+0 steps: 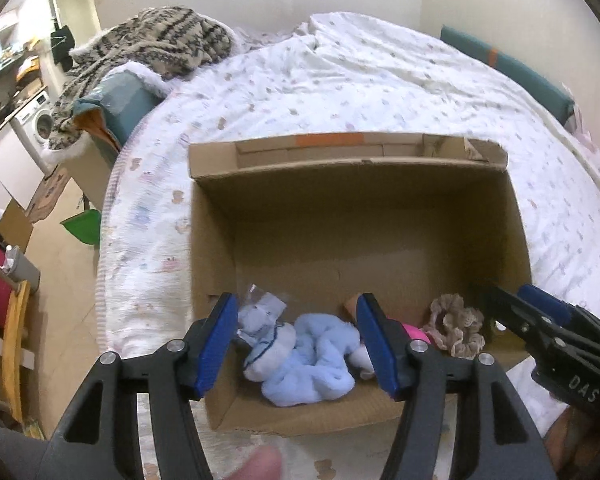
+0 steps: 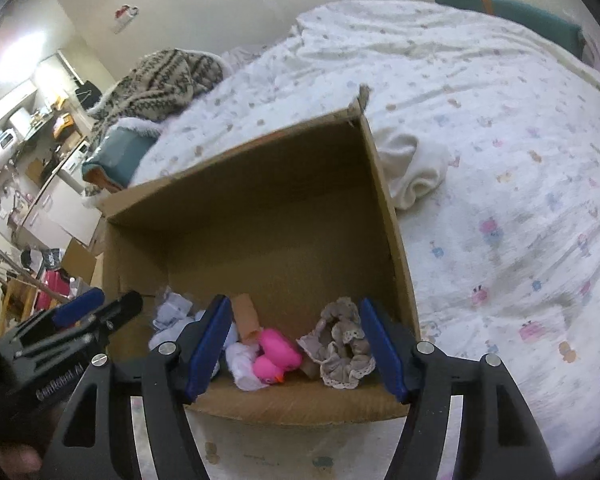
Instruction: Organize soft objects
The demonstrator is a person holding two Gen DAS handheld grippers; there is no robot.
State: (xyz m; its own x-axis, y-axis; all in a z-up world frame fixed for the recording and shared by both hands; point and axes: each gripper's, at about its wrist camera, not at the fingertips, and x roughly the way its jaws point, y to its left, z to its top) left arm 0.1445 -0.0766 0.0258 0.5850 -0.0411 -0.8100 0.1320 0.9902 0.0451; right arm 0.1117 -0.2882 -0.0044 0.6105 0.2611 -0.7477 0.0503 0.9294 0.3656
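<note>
An open cardboard box [image 1: 380,216] [image 2: 260,200] stands on the bed. Inside it near the front lie a light blue fluffy cloth [image 1: 312,364], a small white plush [image 1: 266,344], a pink rubber duck [image 2: 278,354] [image 1: 416,332], a white soft item [image 2: 242,364] and a beige lace scrunchie [image 2: 342,354] [image 1: 458,330]. My left gripper [image 1: 296,344] is open and empty, above the blue cloth. My right gripper [image 2: 296,346] is open and empty, above the duck and scrunchie. Each gripper shows at the edge of the other's view.
A cream cloth [image 2: 414,168] lies on the printed bedsheet [image 2: 500,160] just right of the box. A patterned knit blanket [image 1: 148,48] is piled at the bed's far left. Teal bed frame edges [image 1: 508,68], chairs, boxes and a washing machine [image 1: 40,124] stand on the left.
</note>
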